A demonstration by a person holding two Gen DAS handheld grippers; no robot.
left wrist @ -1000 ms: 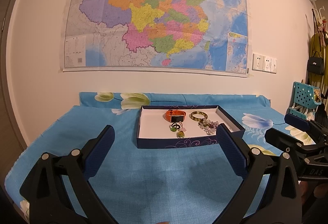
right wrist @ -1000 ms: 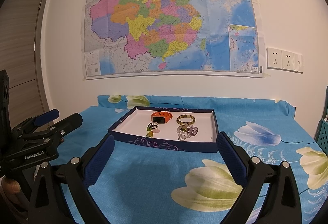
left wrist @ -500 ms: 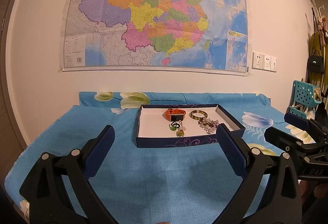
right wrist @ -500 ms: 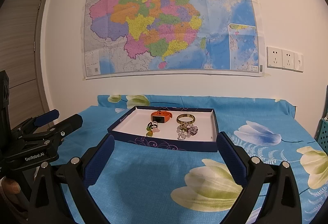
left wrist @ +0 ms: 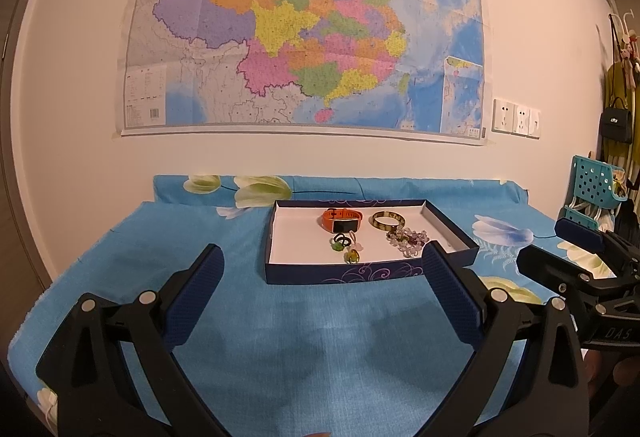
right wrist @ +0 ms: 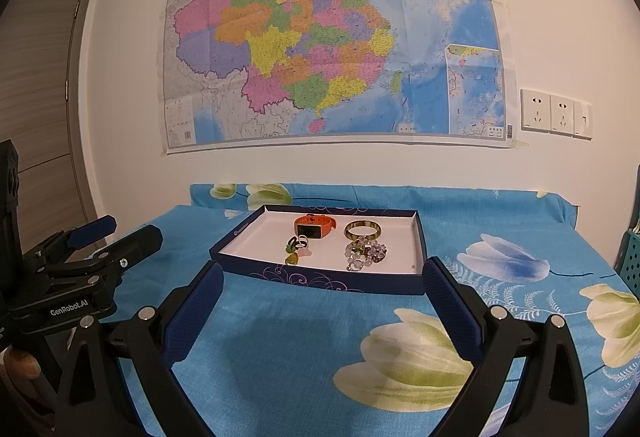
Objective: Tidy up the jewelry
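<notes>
Jewelry lies beyond both sets of jaws, which stand wide apart and empty: left gripper, right gripper. It sits clustered in the far tray; judging by this, nothing remains outside it.

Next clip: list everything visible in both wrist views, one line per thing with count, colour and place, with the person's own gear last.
Tray: 1, dark blue with white inside, middle of table.
Watch band: 1, orange, back of tray.
Bangle: 1, gold-brown, right of the watch band.
Bead bracelet: 1 cluster, clear and purple, in front of the bangle.
Small rings and charms: a few, green, black and pale, in front of the watch band.
Tablecloth: 1, blue with flowers, covering the table.
Map: 1, multicoloured, on the wall.
Wall sockets: 3 plates, white, right of the map.
Basket: 1, teal, far right.
Door: 1, grey-brown, far left.
Left gripper: black with blue pads, open.
Right gripper: same, open.
</notes>
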